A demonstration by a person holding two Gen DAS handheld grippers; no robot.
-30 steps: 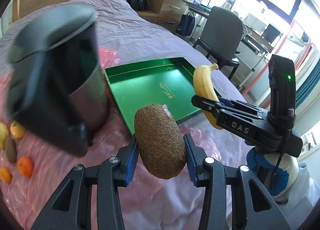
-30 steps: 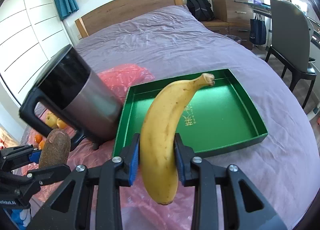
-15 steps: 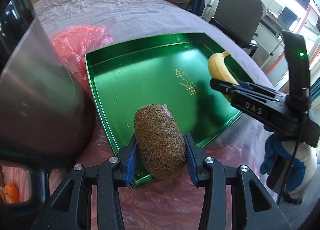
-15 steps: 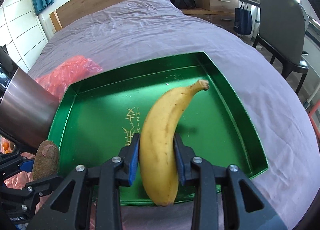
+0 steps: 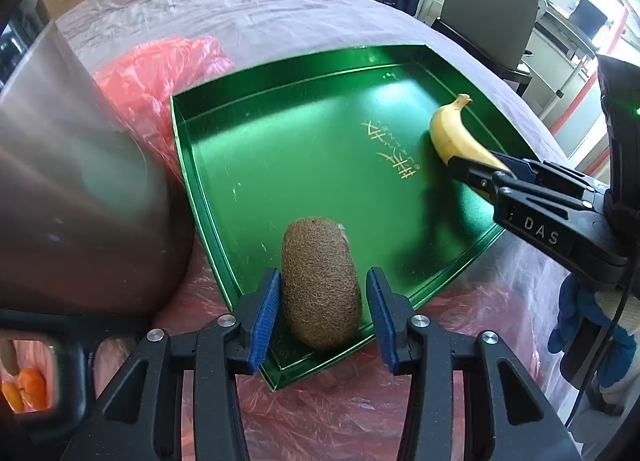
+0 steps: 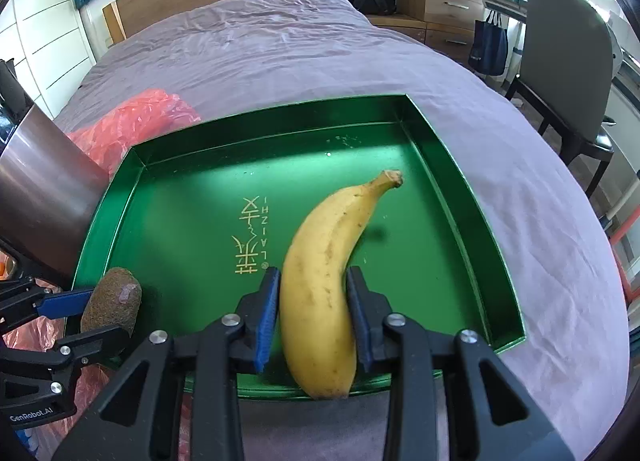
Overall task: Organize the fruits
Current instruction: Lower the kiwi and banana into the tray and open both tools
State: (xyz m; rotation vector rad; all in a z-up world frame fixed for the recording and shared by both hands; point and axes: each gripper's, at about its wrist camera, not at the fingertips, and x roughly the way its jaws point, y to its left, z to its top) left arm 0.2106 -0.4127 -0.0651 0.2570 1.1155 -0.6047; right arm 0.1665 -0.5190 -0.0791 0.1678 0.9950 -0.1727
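Observation:
A green tray (image 5: 300,165) lies on the purple bed. A brown kiwi (image 5: 320,285) stands in the tray's near corner between the fingers of my left gripper (image 5: 322,273), with a thin gap showing at each blue pad. A yellow banana (image 6: 324,285) lies on the tray floor (image 6: 192,213), stem pointing away. My right gripper (image 6: 313,273) straddles it and its jaws are opening, the pads just off the peel. The right wrist view shows the kiwi (image 6: 112,301) at the tray's left corner.
A steel kettle (image 5: 80,181) with a black handle stands close to the tray's left side. Red plastic (image 5: 160,73) lies behind and under the tray. Oranges (image 5: 30,385) sit at the far left. A chair (image 6: 568,61) stands beside the bed on the right.
Both grippers came down over the tray with their fruit. The kiwi now rests in the near corner and the banana on the floor, and both pairs of pads have eased off slightly.

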